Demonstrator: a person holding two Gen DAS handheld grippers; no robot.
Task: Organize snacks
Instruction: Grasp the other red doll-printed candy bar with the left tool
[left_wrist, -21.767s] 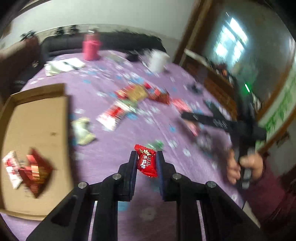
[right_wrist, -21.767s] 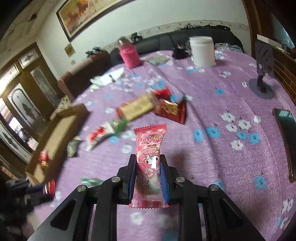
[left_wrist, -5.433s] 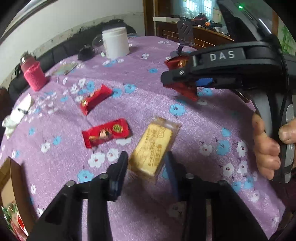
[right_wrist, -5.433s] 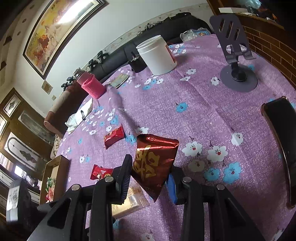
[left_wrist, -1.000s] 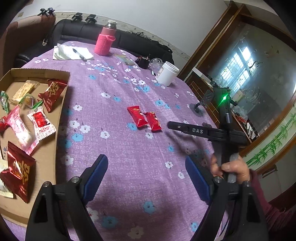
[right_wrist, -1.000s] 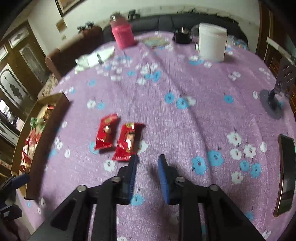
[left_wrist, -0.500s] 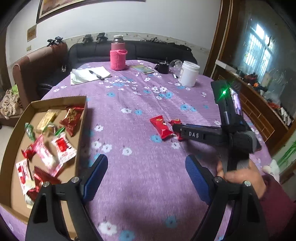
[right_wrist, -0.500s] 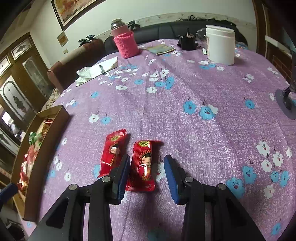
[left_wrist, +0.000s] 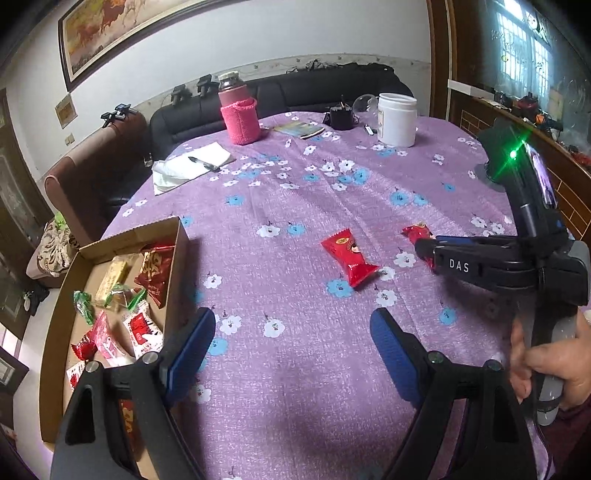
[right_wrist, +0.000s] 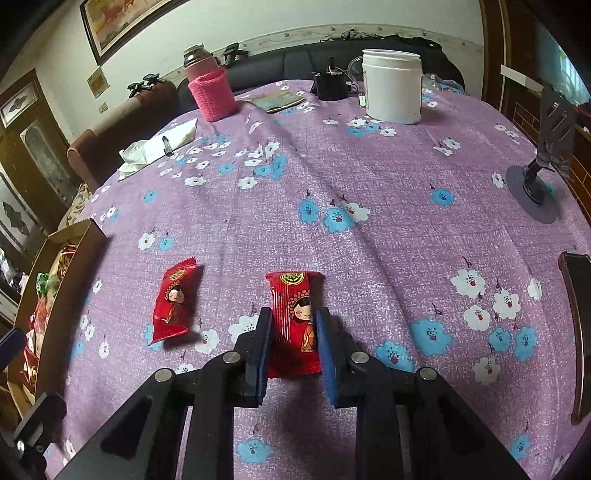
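Two red snack packets lie on the purple flowered tablecloth. My right gripper (right_wrist: 292, 317) is shut on the right packet (right_wrist: 295, 317), its pads pressed against both long sides. The other red packet (right_wrist: 173, 301) lies free to its left; it also shows in the left wrist view (left_wrist: 349, 256). My left gripper (left_wrist: 291, 328) is wide open and empty, above the cloth nearer than that packet. The cardboard tray (left_wrist: 173, 236) at the left holds several snacks. The right gripper (left_wrist: 424, 245) also shows there, over the held packet (left_wrist: 415, 232).
At the far side stand a pink-sleeved flask (left_wrist: 240, 118), a white jar (left_wrist: 397, 118), a notebook with pen (left_wrist: 201, 162) and a small booklet (left_wrist: 299, 129). A phone stand (right_wrist: 543, 162) and a dark phone (right_wrist: 578, 332) are at the right edge.
My right gripper has moved onto the right packet and closed on it. My left gripper has swung toward the table's middle and stays wide open.
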